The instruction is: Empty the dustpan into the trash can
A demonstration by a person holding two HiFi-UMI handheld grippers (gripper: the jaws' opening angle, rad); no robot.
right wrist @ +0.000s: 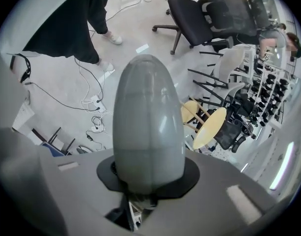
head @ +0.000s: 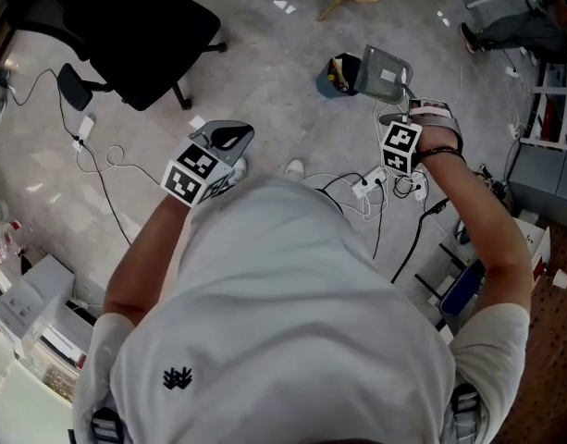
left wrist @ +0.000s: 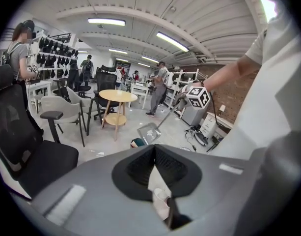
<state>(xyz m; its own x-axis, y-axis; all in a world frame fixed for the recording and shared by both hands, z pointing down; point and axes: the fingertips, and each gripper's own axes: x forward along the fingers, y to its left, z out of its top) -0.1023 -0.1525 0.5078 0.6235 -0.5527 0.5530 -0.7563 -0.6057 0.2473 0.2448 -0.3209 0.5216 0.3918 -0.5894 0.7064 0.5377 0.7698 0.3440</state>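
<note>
In the right gripper view I cannot see the pan at all. A smooth grey handle [right wrist: 148,112] fills the middle of the picture, and the right gripper [right wrist: 148,178] is closed tight on it, with its dark pads against both sides. What hangs at the far end of that handle is hidden there. The head view gives it: the grey dustpan [head: 387,72] is held up off the floor, tilted, just above a small dark trash can [head: 337,77] on the far side of the person. Whether anything lies in the pan or in the can I cannot make out, as both are too small.

The left gripper [left wrist: 152,149] has its jaws brought together with nothing between them. Only a thin slot lower down shows a bit of floor and what looks like a white shoe [left wrist: 160,198]. In the head view this gripper is near the person's chest, well apart from the can. The left gripper view also shows the long thin shaft running from the pan up to the right gripper, which the head view mostly hides. Loose cables [head: 375,188] lie on the floor on the right, and a black office chair [head: 135,35] stands far left
</note>
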